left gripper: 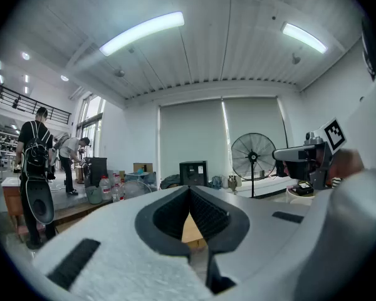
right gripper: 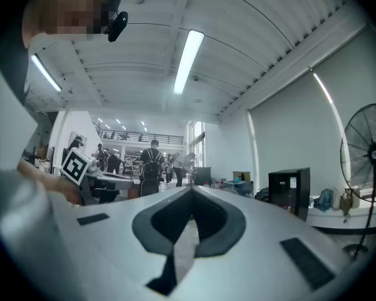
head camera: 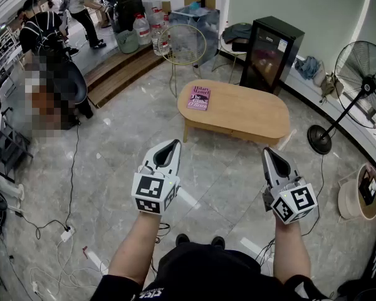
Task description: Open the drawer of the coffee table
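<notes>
Both left tool (head camera: 173, 142) and right tool (head camera: 267, 150) closed, empty; coffee table (head camera: 245, 110) well ahead.

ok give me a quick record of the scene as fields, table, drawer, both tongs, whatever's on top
coffee table: oval, wooden, ahead of both tongs, not touched
drawer: none seen pulled out on the near side
book: purple, lying flat on the table's left end
left tongs: shut, empty, in the air short of the table
right tongs: shut, empty, in the air short of the table
fan: stands to the right of the table
</notes>
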Demonstrator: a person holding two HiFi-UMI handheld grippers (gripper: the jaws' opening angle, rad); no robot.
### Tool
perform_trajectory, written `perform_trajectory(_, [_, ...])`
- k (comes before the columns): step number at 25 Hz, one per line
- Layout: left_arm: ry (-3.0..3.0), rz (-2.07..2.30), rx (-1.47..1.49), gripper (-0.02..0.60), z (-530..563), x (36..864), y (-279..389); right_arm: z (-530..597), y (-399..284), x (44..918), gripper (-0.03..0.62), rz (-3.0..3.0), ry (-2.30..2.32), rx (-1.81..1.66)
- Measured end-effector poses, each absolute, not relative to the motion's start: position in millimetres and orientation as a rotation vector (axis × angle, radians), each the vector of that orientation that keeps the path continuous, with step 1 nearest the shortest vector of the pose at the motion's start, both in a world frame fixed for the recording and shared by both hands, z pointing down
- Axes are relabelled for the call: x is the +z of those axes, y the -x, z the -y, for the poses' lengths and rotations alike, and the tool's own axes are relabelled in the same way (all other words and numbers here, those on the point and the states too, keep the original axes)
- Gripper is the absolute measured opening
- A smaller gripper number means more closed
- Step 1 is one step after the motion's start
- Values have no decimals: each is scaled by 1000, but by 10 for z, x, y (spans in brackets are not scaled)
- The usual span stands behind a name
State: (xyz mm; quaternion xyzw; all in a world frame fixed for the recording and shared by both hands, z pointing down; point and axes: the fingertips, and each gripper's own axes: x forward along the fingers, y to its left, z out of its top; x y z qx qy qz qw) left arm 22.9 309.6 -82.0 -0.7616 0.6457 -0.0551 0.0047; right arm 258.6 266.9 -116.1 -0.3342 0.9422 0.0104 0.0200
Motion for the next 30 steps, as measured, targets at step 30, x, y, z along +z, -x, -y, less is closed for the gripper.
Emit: perform_trajectory(30, [2432,-2084,-160,9,-3778,-417,954,-3337,-1355,-932,5,-3018,953,24])
